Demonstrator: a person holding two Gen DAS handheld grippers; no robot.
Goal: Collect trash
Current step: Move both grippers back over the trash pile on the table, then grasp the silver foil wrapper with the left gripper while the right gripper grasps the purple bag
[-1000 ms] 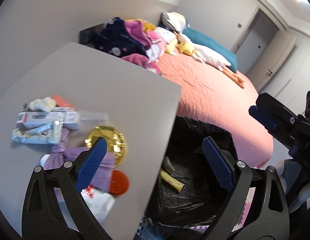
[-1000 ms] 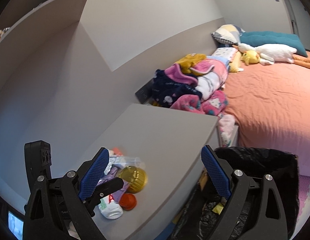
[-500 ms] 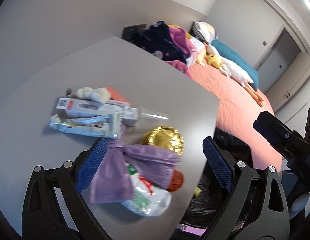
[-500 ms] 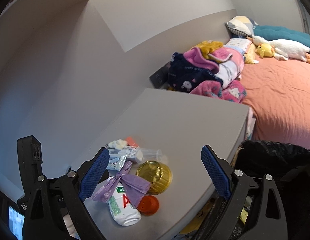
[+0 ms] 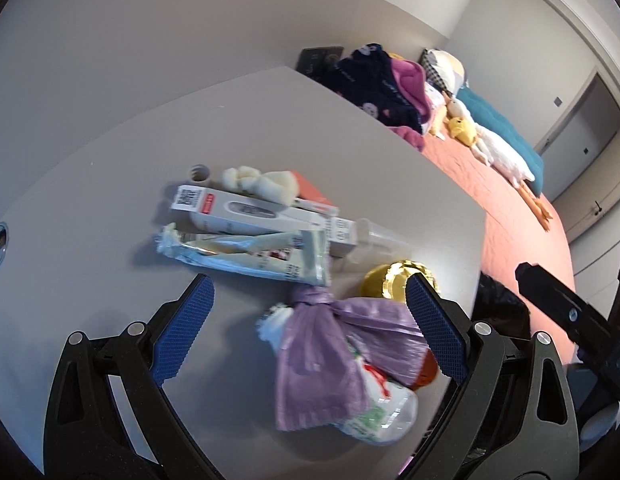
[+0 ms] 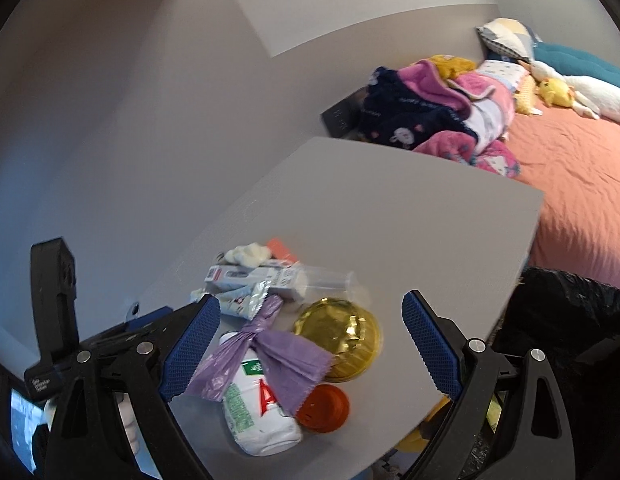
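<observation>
A pile of trash lies on the grey table point(image 5: 109, 184) point(image 6: 390, 216). It holds a purple plastic bag point(image 5: 330, 352) point(image 6: 269, 352) draped over a white bottle point(image 5: 382, 412) point(image 6: 257, 412), a gold foil dish point(image 5: 390, 280) point(image 6: 342, 336), an orange lid point(image 6: 322, 408), a white carton point(image 5: 245, 212), a foil wrapper point(image 5: 245, 256), a clear cup point(image 6: 330, 280) and crumpled tissue point(image 5: 261, 180). My left gripper point(image 5: 310, 332) is open, its jaws either side of the purple bag. My right gripper point(image 6: 310, 344) is open above the pile. A black trash bag point(image 6: 570, 328) point(image 5: 498, 308) stands at the table's right edge.
An orange-covered bed point(image 6: 582, 184) lies beyond the table with a heap of clothes point(image 6: 438, 108), pillows and a plush duck point(image 5: 490, 148). The right gripper's body point(image 5: 570, 320) shows at the right of the left wrist view. A grey wall runs behind the table.
Both grippers have swung left from over the black trash bag to over the trash pile on the table and come closer to it. Both stay open.
</observation>
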